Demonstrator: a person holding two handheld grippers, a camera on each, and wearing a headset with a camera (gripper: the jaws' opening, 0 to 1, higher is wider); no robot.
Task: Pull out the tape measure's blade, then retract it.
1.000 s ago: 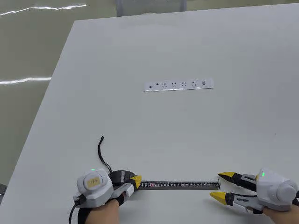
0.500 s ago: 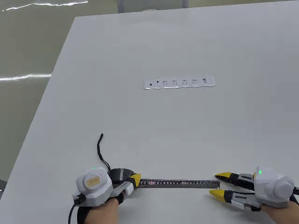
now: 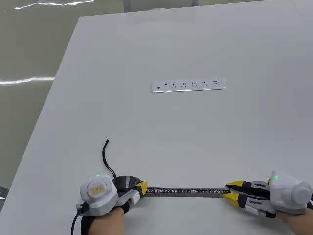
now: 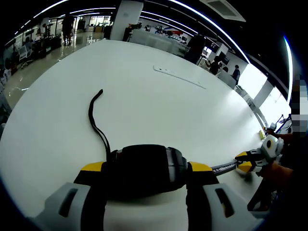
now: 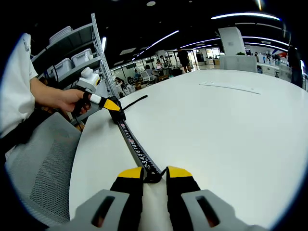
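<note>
Item count: one tape measure (image 3: pixel 128 184) with one blade (image 3: pixel 188 192) extended; one black cord (image 3: pixel 106 159) at its 11 o'clock; one white power strip (image 3: pixel 189 85) at the blade's 12 o'clock; two grippers, left gripper (image 3: pixel 134 188) at the blade's 9 o'clock, right gripper (image 3: pixel 230 191) at 3 o'clock; one table (image 3: pixel 146 58).

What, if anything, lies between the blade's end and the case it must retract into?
Nothing visible. The blade runs straight over the table from the right claw, shut on its end, to the case in the left claw.
</note>
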